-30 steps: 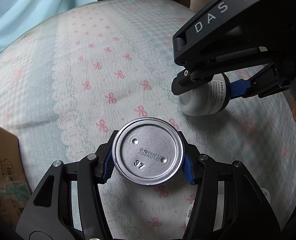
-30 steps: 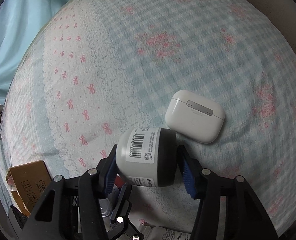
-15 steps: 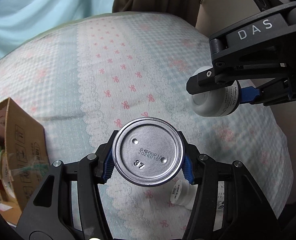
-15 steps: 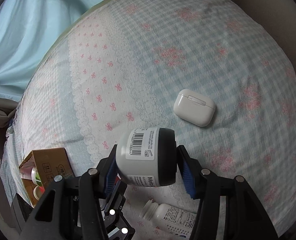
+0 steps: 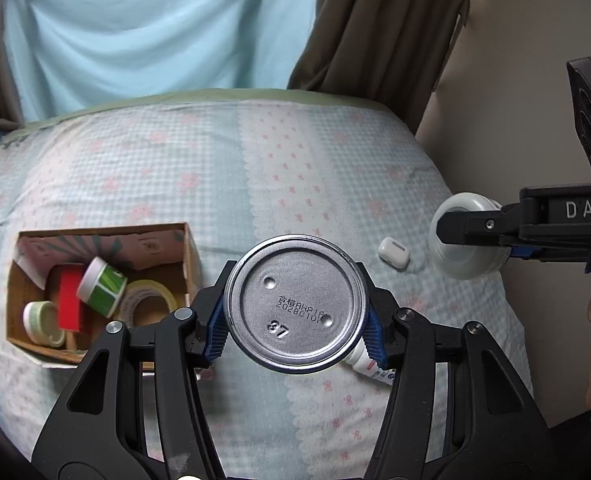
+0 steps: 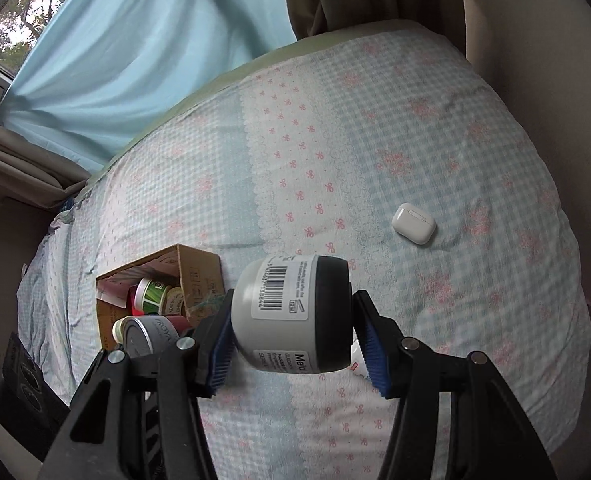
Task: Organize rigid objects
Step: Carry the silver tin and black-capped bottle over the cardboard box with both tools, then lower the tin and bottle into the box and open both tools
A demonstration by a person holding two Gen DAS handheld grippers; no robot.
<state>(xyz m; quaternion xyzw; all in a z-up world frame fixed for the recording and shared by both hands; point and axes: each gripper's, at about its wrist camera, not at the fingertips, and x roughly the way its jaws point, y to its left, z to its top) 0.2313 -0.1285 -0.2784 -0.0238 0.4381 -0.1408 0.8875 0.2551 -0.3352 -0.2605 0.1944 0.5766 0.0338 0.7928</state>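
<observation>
My left gripper point(image 5: 295, 332) is shut on a silver tin can point(image 5: 296, 303), its stamped bottom facing the camera, held above the bed. My right gripper point(image 6: 293, 342) is shut on a white jar with a black lid point(image 6: 291, 320), held on its side above the bed; the jar also shows in the left wrist view point(image 5: 465, 242). An open cardboard box point(image 5: 187, 254) lies on the bed at the left, holding tape rolls and a green-labelled jar point(image 5: 101, 286). The box shows in the right wrist view point(image 6: 199, 268) too. A white earbud case point(image 6: 413, 223) lies on the bed to the right.
A small white bottle point(image 5: 369, 366) lies on the bed partly behind my left gripper. The bed has a blue checked cover point(image 6: 435, 140) with pink bows. Blue curtains point(image 5: 155, 28) and brown curtains point(image 5: 379, 32) hang behind. A wall point(image 5: 507, 80) is at the right.
Both grippers have risen and pulled back from the bed with their objects. The cardboard box and its contents have come fully into view; the earbud case looks much smaller.
</observation>
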